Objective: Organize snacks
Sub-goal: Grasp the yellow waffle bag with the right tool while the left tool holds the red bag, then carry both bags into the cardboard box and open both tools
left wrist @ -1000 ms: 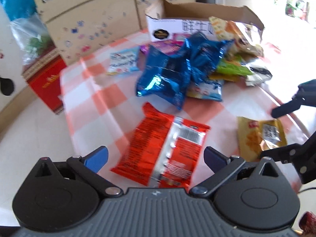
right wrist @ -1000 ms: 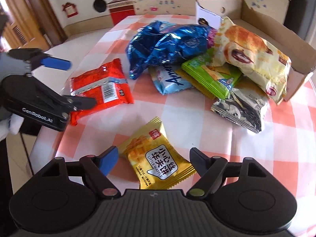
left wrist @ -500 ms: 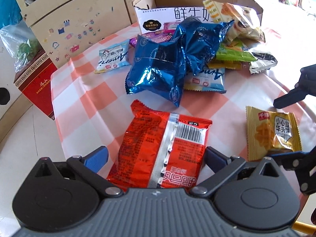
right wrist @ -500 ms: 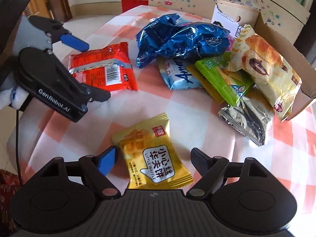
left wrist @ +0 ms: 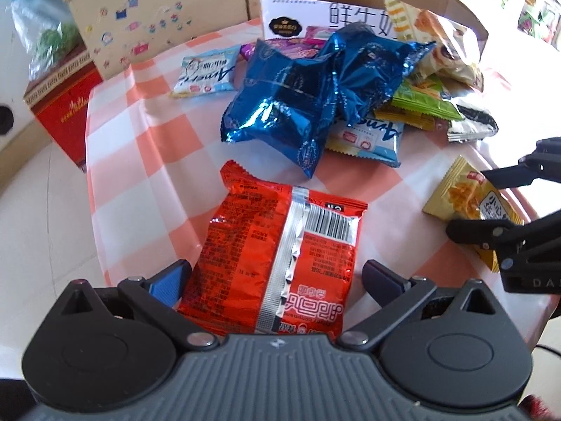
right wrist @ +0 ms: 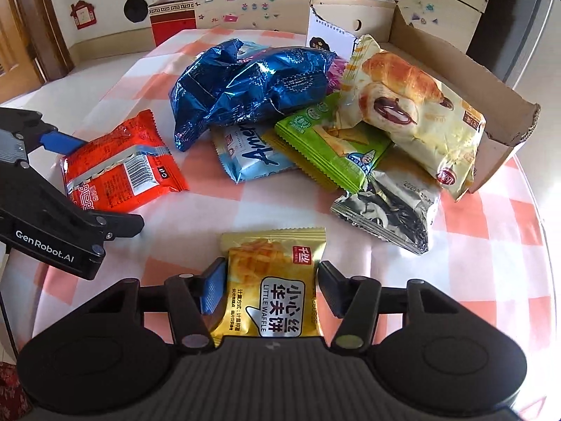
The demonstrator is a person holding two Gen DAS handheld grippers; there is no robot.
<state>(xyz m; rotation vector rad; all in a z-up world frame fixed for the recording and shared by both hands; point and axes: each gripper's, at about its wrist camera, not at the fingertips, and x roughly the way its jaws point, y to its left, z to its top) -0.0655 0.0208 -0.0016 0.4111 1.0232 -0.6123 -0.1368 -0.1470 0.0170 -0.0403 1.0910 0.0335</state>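
Left wrist view. The left claw (left wrist: 277, 280) stands spread, one finger on each side of the red packet (left wrist: 280, 259), which lies flat on the checked table (left wrist: 140, 133), seam and barcode face up. The blue pad is at the packet's left edge; the other pad stands clear of the right edge, so no grip is made. The packet is judged light, soft and air-puffed, with slick crinkly foil. Take hold across its width near the lower end; a hard squeeze may crush the contents or let the foil slide out. At the right edge, the right claw (left wrist: 470, 203) brackets the yellow waffle packet (left wrist: 466, 200).

Right wrist view. The right claw (right wrist: 268, 289) has just been closing, with the yellow waffle packet (right wrist: 273, 280) between the fingers. Both pads now sit against its side edges, a light pinch. The packet lies flat on the table, near the camera. It is judged small, light and pillow-like, the waffle inside brittle. Grip at mid-width with moderate force. Beyond lie the blue foil bags (right wrist: 245, 84), the croissant bag (right wrist: 406, 105) and the cardboard box (right wrist: 498, 112), a likely destination.
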